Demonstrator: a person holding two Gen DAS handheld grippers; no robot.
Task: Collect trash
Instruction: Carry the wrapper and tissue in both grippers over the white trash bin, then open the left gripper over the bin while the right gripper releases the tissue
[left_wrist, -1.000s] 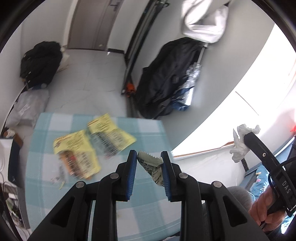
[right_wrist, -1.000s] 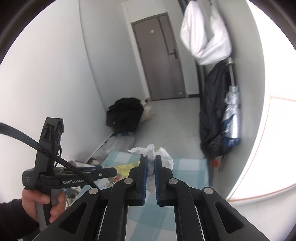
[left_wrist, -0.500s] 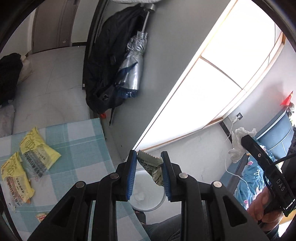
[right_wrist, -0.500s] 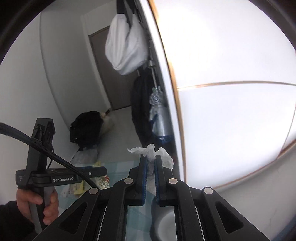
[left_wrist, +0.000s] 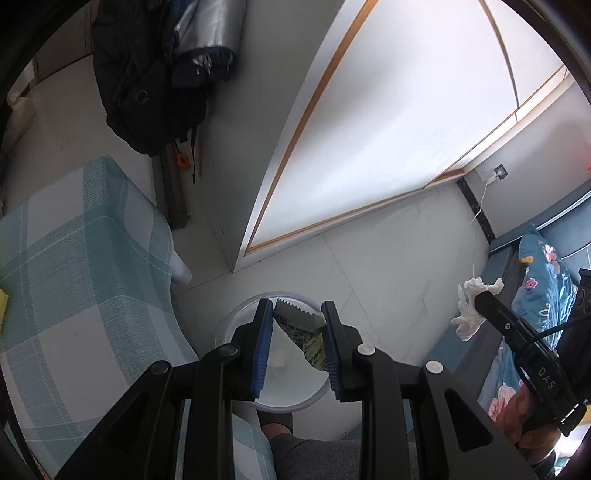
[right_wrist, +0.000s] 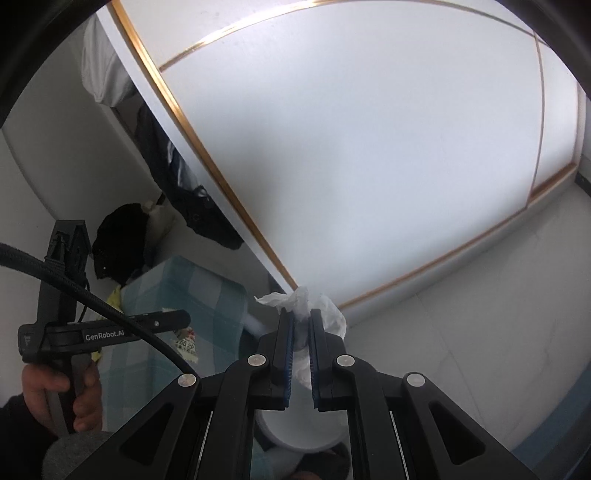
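Left gripper (left_wrist: 295, 332) pinches wrapper (left_wrist: 303, 332) over bin (left_wrist: 229, 325); right gripper (right_wrist: 300, 332) clamps tissue (right_wrist: 325, 314) beside it. Release there, tissue likely lands on floor.

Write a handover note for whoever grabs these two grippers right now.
Left gripper: jaws shut on a printed wrapper, held over the white bin on the floor beside the checked table.
Right gripper: jaws shut on a crumpled tissue, held up near the bin.
Done: both pieces picked up and carried to the bin.
Left: release both into the bin. A yellow packet is on the table.
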